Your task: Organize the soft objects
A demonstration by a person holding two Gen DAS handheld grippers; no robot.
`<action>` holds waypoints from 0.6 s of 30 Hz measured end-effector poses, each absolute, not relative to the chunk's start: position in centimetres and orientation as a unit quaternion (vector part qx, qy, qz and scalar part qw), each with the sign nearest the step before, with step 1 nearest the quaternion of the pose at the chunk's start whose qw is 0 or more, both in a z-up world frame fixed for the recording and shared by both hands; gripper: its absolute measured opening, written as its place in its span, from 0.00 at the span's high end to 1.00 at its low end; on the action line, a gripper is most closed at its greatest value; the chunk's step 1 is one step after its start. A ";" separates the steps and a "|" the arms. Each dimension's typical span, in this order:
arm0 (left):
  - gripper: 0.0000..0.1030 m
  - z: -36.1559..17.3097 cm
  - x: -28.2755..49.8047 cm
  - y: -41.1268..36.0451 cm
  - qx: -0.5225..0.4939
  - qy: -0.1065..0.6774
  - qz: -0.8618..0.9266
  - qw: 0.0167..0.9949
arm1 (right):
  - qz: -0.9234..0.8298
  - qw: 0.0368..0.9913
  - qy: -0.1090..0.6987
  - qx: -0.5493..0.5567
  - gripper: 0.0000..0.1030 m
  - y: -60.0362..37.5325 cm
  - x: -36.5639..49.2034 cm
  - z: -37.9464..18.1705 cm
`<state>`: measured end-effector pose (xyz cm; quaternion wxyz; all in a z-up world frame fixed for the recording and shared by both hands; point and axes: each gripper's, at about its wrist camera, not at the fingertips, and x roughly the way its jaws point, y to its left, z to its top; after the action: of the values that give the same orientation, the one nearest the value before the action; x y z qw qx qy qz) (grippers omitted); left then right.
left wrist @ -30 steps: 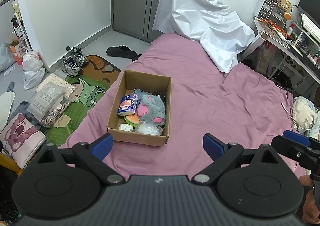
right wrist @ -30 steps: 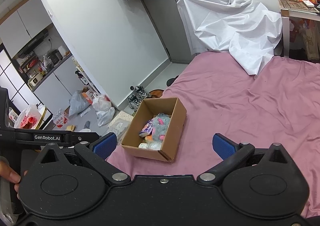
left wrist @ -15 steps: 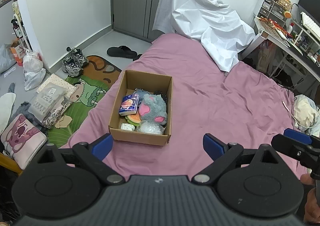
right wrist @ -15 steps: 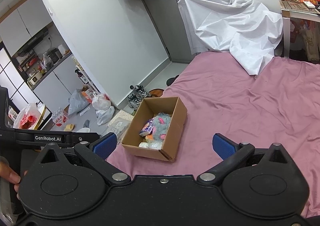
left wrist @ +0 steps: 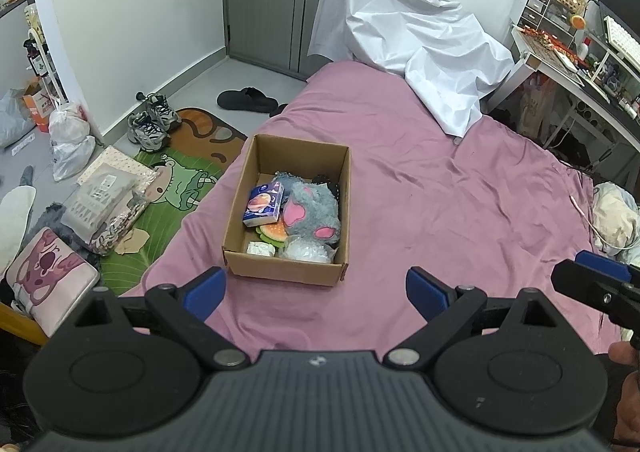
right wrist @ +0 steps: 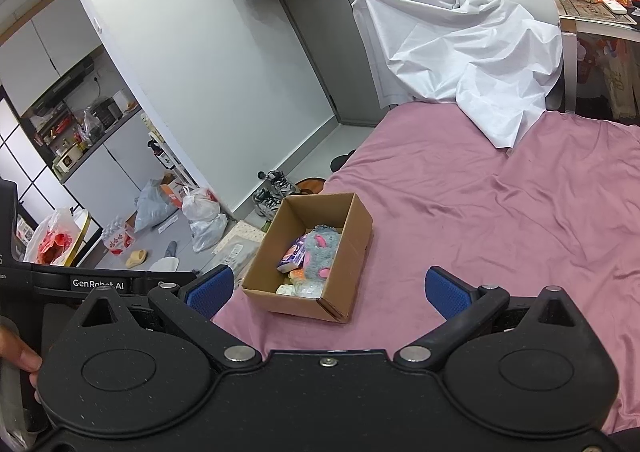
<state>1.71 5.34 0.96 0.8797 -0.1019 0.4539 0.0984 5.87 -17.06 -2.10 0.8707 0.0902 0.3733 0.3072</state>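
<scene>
An open cardboard box (left wrist: 244, 228) stands on the pink bed (left wrist: 440, 192). It holds a grey and pink plush toy (left wrist: 310, 212), a blue tissue pack (left wrist: 264, 204), an orange slice-shaped toy (left wrist: 274, 232), a clear bag (left wrist: 306, 252) and a small white item (left wrist: 260, 249). The box also shows in the right wrist view (right wrist: 348, 272). My left gripper (left wrist: 316, 290) is open and empty, held above the bed just in front of the box. My right gripper (right wrist: 326, 290) is open and empty, to the right of the left one.
A white sheet (left wrist: 404, 44) is draped at the far end of the bed. Left of the bed lie a green mat (left wrist: 176, 188), shoes (left wrist: 152, 124), bags and a pink cushion (left wrist: 48, 272). A cluttered desk (left wrist: 580, 60) stands at the right.
Both grippers have drifted slightly; the box sits a little nearer the middle of the left view. Both stay open and empty.
</scene>
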 end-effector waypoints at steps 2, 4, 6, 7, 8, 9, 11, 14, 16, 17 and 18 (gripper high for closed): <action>0.07 1.0 1.7 5.3 -0.101 0.454 0.098 0.880 | 0.305 0.871 0.375 0.091 0.00 -17.1 5.9 -2.2; 0.07 0.9 1.6 5.3 -0.101 0.453 0.098 0.880 | 0.305 0.871 0.375 0.091 0.00 -17.1 5.8 -2.2; 0.07 0.9 1.7 5.2 -0.101 0.454 0.098 0.880 | 0.303 0.871 0.376 0.092 0.00 -17.1 5.8 -2.2; 0.07 0.9 1.7 5.2 -0.101 0.454 0.098 0.880 | 0.302 0.871 0.376 0.092 0.00 -17.2 5.8 -2.2; 0.07 0.9 1.7 5.2 -0.101 0.454 0.098 0.880 | 0.301 0.871 0.376 0.093 0.00 -17.1 5.8 -2.2; 0.07 0.9 1.6 5.3 -0.100 0.455 0.098 0.880 | 0.301 0.871 0.376 0.093 0.00 -17.1 5.9 -2.2; 0.07 0.9 1.6 5.3 -0.100 0.454 0.098 0.880 | 0.301 0.871 0.376 0.093 0.00 -17.1 5.9 -2.3; 0.07 0.9 1.6 5.2 -0.098 0.454 0.100 0.880 | 0.299 0.871 0.378 0.093 0.00 -17.1 5.9 -2.4; 0.07 0.9 1.5 5.3 -0.095 0.456 0.102 0.879 | 0.299 0.870 0.380 0.094 0.00 -17.1 6.0 -2.5; 0.07 0.8 1.5 5.4 -0.094 0.456 0.102 0.879 | 0.299 0.870 0.380 0.095 0.00 -17.0 6.0 -2.6; 0.07 0.8 1.5 5.4 -0.094 0.457 0.102 0.879 | 0.298 0.870 0.380 0.095 0.00 -17.0 5.9 -2.6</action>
<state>1.53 5.43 0.85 0.8788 -0.0937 0.4567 0.1017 5.94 -17.02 -2.59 0.8702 0.0952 0.3804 0.2984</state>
